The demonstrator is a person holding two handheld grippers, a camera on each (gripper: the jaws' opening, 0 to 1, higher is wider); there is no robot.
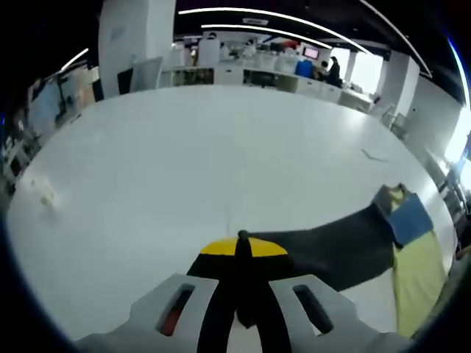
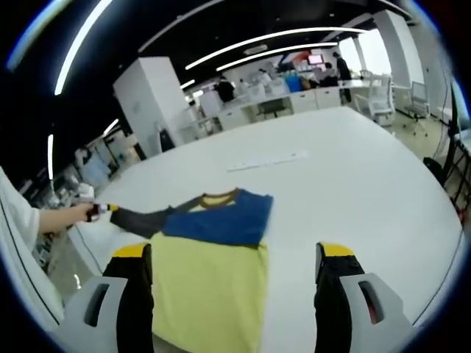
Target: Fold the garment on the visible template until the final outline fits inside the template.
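Observation:
The garment (image 2: 213,257) lies flat on the white table (image 2: 353,176); its body is pale yellow, its chest blue (image 2: 221,220), its collar and sleeves dark. My left gripper (image 1: 243,246) is shut on the end of one dark sleeve (image 1: 338,246) and holds it stretched away from the body. In the right gripper view that left gripper (image 2: 103,209) shows in a person's hand at the far left. My right gripper (image 2: 234,254) is open wide, one finger over the garment's left side, the other (image 2: 335,294) over bare table, with nothing held.
A thin white strip (image 2: 268,159) lies on the table beyond the garment. The table edge (image 2: 449,220) curves round on the right. Desks, chairs and people stand far behind (image 1: 294,66). A small crumpled scrap (image 1: 45,195) lies at the table's left.

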